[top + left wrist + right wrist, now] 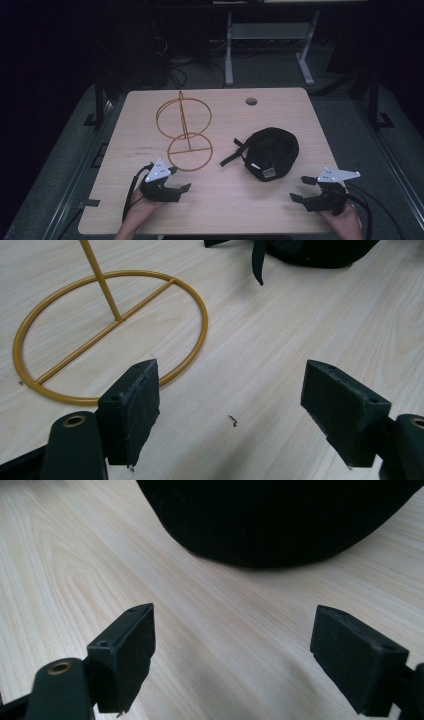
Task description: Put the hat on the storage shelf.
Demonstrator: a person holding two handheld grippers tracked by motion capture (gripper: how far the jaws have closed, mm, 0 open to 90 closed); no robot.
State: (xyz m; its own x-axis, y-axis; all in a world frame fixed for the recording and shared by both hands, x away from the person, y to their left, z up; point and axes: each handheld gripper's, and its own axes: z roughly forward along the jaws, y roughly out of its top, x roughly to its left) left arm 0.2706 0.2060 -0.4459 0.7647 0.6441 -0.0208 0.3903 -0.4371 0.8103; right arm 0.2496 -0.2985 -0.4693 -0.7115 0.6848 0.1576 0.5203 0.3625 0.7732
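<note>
The room behind the counter [220, 200] is almost black: only a pale metal frame [270, 35] with 2 legs and some loose cables [175, 65] on the grey floor can be made out beyond the far edge. In the right gripper view the black cap [280, 520] is cut off by the top edge, so just its rounded lower side shows as a dark mass without detail. In the left gripper view the wire stand [110, 325] loses its upper rings past the top edge, and the cap's strap [257, 262] pokes in from above.

The counter is a light wood-grain board with rounded corners and a round cable hole [251, 101] near its far edge, beyond the cap.

The cap [272, 152] lies right of the counter's middle, a low black dome with a small pale label on its near side and a strap trailing out to its left. The yellow wire stand [185, 132] is just left of the cap, apart from it: a flat ring base with a crossbar, a thin post and 2 crossed rings on top.

The left gripper [180, 181] hovers left of and nearer than the cap, just short of the stand's base ring, jaws spread wide with nothing between them. The right gripper [302, 189] sits right of and nearer than the cap, jaws equally wide apart and empty, pointing toward it.
</note>
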